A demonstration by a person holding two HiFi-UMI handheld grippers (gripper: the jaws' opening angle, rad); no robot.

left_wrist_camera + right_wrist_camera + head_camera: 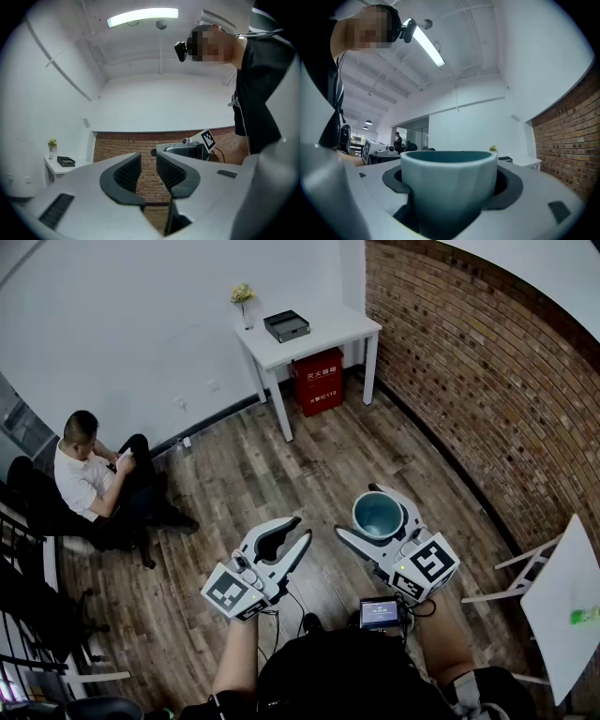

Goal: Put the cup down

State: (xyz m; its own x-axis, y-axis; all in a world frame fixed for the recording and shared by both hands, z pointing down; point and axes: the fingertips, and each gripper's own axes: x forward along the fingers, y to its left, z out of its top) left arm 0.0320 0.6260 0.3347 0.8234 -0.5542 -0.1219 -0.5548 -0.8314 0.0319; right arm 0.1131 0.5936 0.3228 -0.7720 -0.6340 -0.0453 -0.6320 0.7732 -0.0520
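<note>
A teal cup (378, 515) stands upright between the jaws of my right gripper (357, 510), held in the air over the wooden floor. In the right gripper view the cup (449, 199) fills the middle and the dark pads (509, 183) close on both its sides, so my right gripper (451, 177) is shut on it. My left gripper (303, 528) hovers to the left of the cup, apart from it. In its own view my left gripper (148, 161) shows a narrow gap between the ribbed pads, with nothing in it.
A white table (330, 332) stands at the far wall with a black box (287, 325) and a small vase (244, 304); a red box (319, 381) sits under it. A brick wall (469, 381) runs along the right. A person (89, 474) sits at the left. Another white table (561, 606) is at the right edge.
</note>
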